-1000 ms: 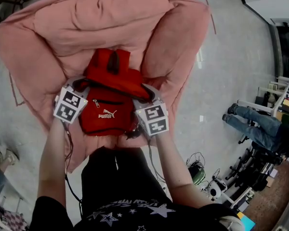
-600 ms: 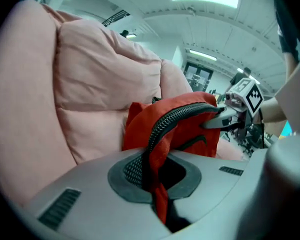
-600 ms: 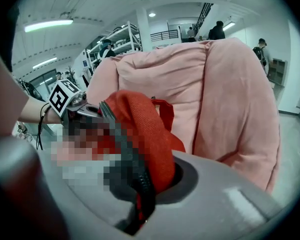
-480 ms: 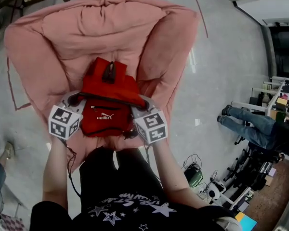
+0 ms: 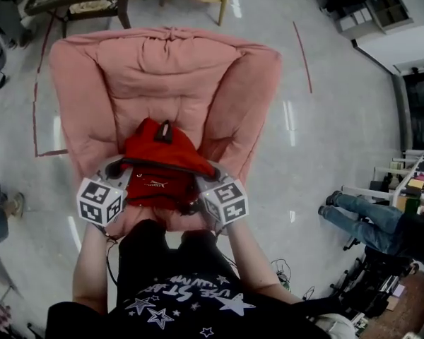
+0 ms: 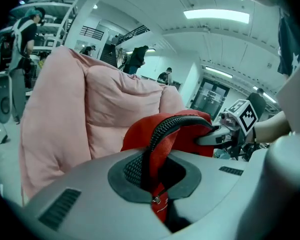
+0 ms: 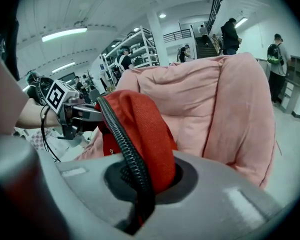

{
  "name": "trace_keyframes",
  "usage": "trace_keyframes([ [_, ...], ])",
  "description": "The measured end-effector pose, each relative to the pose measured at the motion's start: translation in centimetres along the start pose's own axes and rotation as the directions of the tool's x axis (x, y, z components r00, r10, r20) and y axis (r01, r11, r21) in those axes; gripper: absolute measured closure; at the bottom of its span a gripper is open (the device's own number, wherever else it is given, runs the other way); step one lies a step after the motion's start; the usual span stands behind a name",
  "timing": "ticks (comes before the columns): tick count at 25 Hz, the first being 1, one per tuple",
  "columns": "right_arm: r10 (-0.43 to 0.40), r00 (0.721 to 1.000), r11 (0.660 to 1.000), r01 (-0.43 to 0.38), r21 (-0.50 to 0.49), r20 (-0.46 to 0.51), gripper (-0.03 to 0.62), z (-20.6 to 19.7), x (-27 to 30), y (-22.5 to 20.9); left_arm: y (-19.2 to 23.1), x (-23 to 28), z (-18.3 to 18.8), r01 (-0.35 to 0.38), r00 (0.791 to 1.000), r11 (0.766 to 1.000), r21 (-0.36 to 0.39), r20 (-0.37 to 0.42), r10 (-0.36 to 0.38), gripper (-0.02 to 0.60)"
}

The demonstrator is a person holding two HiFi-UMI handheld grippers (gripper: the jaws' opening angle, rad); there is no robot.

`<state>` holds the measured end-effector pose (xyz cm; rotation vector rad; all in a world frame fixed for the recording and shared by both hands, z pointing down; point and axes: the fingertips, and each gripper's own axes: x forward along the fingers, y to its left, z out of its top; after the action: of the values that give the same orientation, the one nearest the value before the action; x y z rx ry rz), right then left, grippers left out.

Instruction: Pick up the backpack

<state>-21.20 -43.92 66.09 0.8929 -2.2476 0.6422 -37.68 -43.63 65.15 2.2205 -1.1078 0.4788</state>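
Gripping the red backpack from both sides – my left gripper is clamped tight on a fold of red fabric and black zipper at the bag's left edge, and my right gripper is likewise closed on red fabric and zipper at its right edge. From the head view, the backpack spans the two grippers over the seat of a pink armchair, top toward the chair back – whether its underside touches the cushion I cannot tell. Legs in jeans show well apart at the right
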Motion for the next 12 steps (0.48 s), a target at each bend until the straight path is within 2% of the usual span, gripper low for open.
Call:
trace_keyframes([
  [5, 0.109, 0.994, 0.992, -0.108, -0.062, 0.022, 0.582, 0.9, -1.8, 1.2, -1.7, -2.3, 1.0, -0.074, 0.996, 0.997, -0.016, 0.053, 0.074, 0.563],
  [12, 0.198, 0.978, 0.979, -0.194, -0.065, 0.064, 0.585, -0.1, -5.3, 3.0, -6.2, -6.5, 0.5, -0.155, 0.982, 0.985, -0.081, 0.097, 0.162, 0.563],
])
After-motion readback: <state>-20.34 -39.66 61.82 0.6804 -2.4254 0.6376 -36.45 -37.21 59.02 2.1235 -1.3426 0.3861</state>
